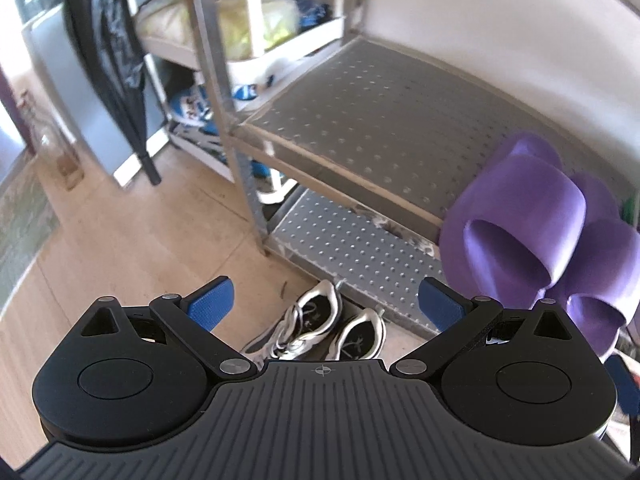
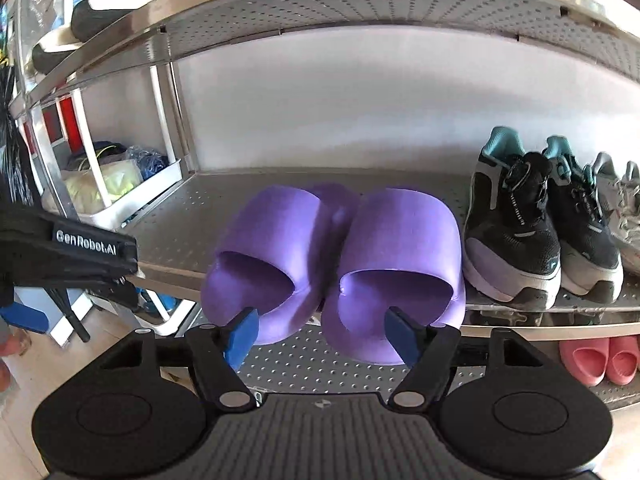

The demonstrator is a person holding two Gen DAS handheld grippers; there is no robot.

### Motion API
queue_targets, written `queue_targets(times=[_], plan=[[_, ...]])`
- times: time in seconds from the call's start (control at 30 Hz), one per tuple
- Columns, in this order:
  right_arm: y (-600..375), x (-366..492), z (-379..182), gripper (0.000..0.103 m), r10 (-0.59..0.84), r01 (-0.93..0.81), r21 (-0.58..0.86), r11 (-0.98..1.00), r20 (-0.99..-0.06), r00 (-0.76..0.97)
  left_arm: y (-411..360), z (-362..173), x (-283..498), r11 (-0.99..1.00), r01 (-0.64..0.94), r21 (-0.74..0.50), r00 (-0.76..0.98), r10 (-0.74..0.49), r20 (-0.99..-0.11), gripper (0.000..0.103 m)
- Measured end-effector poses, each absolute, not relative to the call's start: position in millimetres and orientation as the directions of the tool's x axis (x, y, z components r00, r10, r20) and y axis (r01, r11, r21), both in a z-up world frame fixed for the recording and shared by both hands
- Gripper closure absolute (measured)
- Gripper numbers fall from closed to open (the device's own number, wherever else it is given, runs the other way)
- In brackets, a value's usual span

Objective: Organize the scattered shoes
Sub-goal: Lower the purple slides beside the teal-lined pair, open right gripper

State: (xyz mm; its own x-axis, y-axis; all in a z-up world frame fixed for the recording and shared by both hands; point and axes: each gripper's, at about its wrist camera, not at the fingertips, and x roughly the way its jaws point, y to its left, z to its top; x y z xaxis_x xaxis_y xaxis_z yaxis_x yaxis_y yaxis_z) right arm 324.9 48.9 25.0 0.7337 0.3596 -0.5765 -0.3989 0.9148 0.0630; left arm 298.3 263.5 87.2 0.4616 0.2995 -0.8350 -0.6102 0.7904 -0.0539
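A: Where are the slippers now?

B: On the middle shelf, front edge, toes hang out over it a bit. Both side by side, touching, long axis front-to-back, openings toward the right claw.

A: Does the claw hold them?

B: No. Its jaws stand apart, abt mid-wide, pads just at the toes but I see no press. Nothing held.

A: And the left claw?

B: Wide open, empty. It points down to the silver sneakers on the floor, just before the rack. So left hand is nearer to those, I think they come next.

A: Do the views differ?

B: Yes. Right view shows black sneakers beside the slippers and pink ones below; left view shows the floor pair, which the right one does not.
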Motion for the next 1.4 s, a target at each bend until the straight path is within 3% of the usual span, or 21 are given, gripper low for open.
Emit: queue_targets(times=[0.47,0.77,0.87,0.93,1.2,1.4], plan=[[73.3,349.4,14.3,0.031,0.342,-0.413,0.025,0.911,-0.607,0.717,256.9,78.5,308.8,0.819,-0.572,-0.031,0.462,0.291,-0.838,0.002],[69.6,350.3,9.2,0.034,0.356,-0.383,0.082,0.920,-0.582,0.731,261.2,76.5,310.2,0.804,-0.594,-0.034,0.453,0.300,-0.840,0.002],[74.7,355.2,9.8,0.040,0.347,-0.373,0.076,0.925,-0.572,0.743,260.8,75.9,310.7,0.802,-0.596,-0.037,0.451,0.296,-0.842,0.002],[82.0,361.4,11.4,0.061,0.340,-0.384,0.046,0.922,-0.571,0.747,259.7,76.1,311.0,0.804,-0.594,-0.034,0.452,0.298,-0.840,0.002],[108.7,390.9,19.8,0.071,0.312,-0.461,-0.110,0.881,-0.595,0.740,260.3,76.9,309.8,0.794,-0.607,-0.033,0.452,0.311,-0.836,0.002],[92.6,422.0,21.4,0.077,0.307,-0.422,-0.054,0.905,-0.602,0.737,261.9,78.4,308.3,0.793,-0.608,-0.035,0.453,0.310,-0.836,0.002]])
